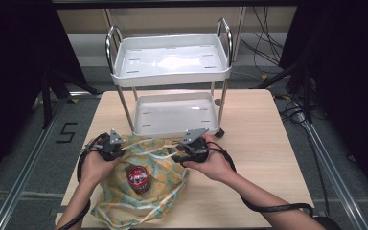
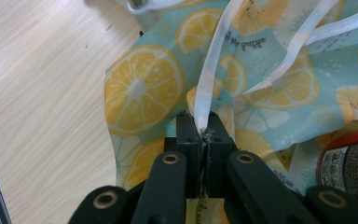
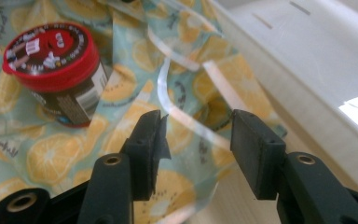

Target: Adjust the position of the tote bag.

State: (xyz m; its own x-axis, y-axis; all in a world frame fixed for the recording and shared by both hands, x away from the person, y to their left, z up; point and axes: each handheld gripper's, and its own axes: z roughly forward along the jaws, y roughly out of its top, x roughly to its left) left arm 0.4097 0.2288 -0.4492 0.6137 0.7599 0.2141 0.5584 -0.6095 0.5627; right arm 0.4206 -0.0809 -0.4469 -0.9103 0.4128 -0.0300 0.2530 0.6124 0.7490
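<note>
A: Where's the bag?

B: The bag lies flat on the table, in front of the cart, between both hands. A jar with a red lid stands on its cloth.

A: And the left gripper?

B: The left gripper is clenched on a white strap of the bag, the strap rising out from between its pads at the bag's left edge.

A: The right?

B: The right gripper is released; its jaws stand apart over the bag's right edge, beside the cart's lower tray, with another strap running loose between them. The jar sits beyond its left pad.
</note>
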